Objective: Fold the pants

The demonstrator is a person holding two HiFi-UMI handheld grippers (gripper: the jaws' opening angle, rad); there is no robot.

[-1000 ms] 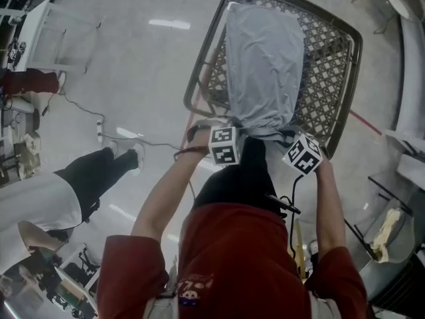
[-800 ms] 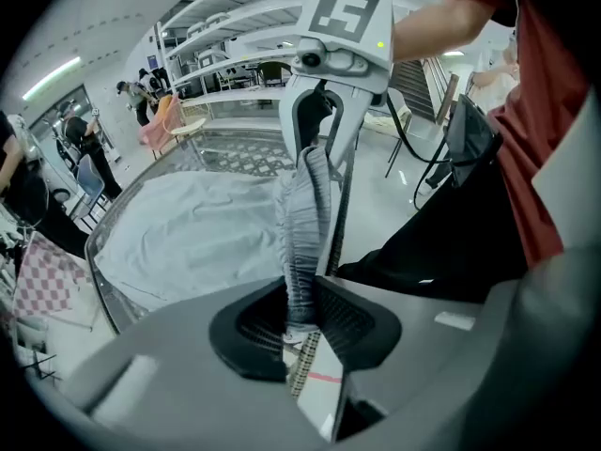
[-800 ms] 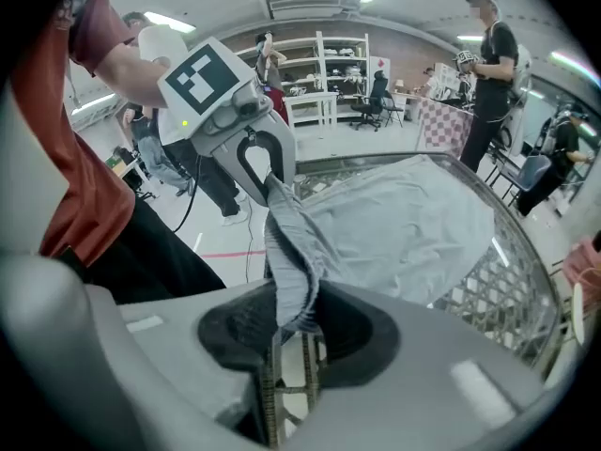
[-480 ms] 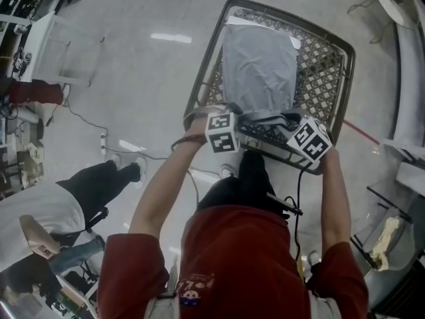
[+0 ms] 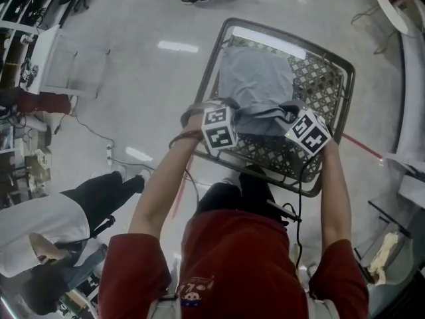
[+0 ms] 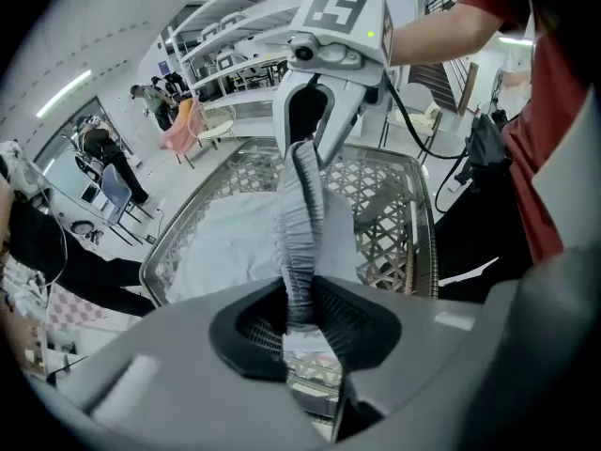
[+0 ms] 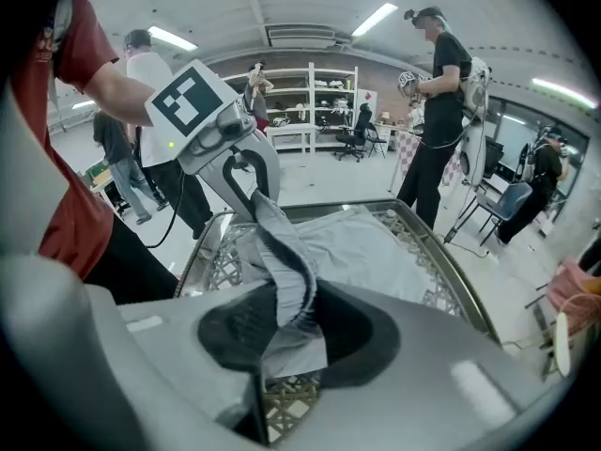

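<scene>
Left tongs (image 6: 299, 316), right tongs (image 7: 286, 325) pinching pants (image 5: 255, 85) waistband, arms (image 5: 159, 191) extended

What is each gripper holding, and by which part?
Both hold the grey pants by the gathered waistband: the left gripper is shut on one end, the right gripper on the other.

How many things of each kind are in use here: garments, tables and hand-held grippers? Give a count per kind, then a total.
Garments, the pale grey pants: 1
Tables, the metal lattice-top table: 1
Grippers, the left gripper and the right gripper: 2
Total: 4
</scene>
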